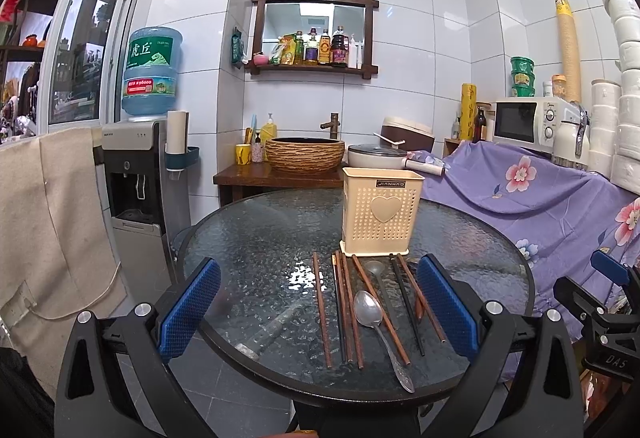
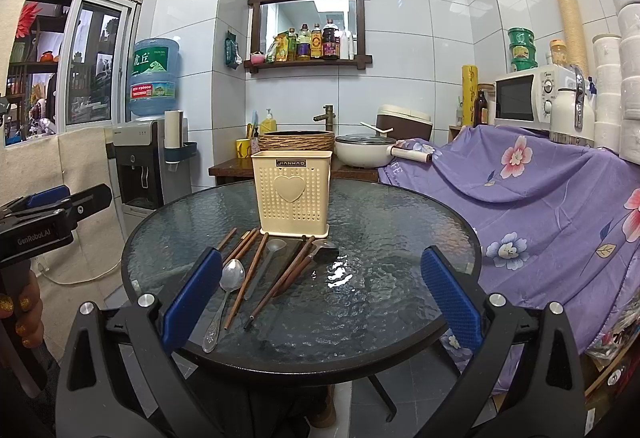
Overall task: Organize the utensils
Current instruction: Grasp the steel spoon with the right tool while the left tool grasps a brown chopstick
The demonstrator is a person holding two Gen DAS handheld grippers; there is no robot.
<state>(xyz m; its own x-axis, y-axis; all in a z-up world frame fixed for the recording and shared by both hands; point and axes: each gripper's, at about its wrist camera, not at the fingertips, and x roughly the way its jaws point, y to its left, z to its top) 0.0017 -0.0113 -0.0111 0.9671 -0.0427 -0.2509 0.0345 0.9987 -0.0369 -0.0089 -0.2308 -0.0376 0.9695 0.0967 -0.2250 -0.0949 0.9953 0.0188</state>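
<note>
A cream perforated utensil holder (image 1: 381, 211) (image 2: 293, 193) with a heart stands upright on the round glass table (image 1: 256, 238) (image 2: 400, 238). In front of it lie several brown chopsticks (image 1: 321, 314) (image 2: 250, 280), a black chopstick (image 1: 406, 302), a metal spoon (image 1: 370, 312) (image 2: 232, 275) and a darker spoon (image 1: 375, 269) (image 2: 276, 246). My left gripper (image 1: 318, 308) is open and empty, held above the table's near edge over the utensils. My right gripper (image 2: 320, 298) is open and empty, above the near edge, right of the utensils.
A purple floral cloth (image 1: 540, 205) (image 2: 540, 205) covers furniture on the right, with a microwave (image 1: 528, 121) on it. A water dispenser (image 1: 134, 173) stands at the left. A wooden stand with a basin (image 1: 305, 153) is behind the table.
</note>
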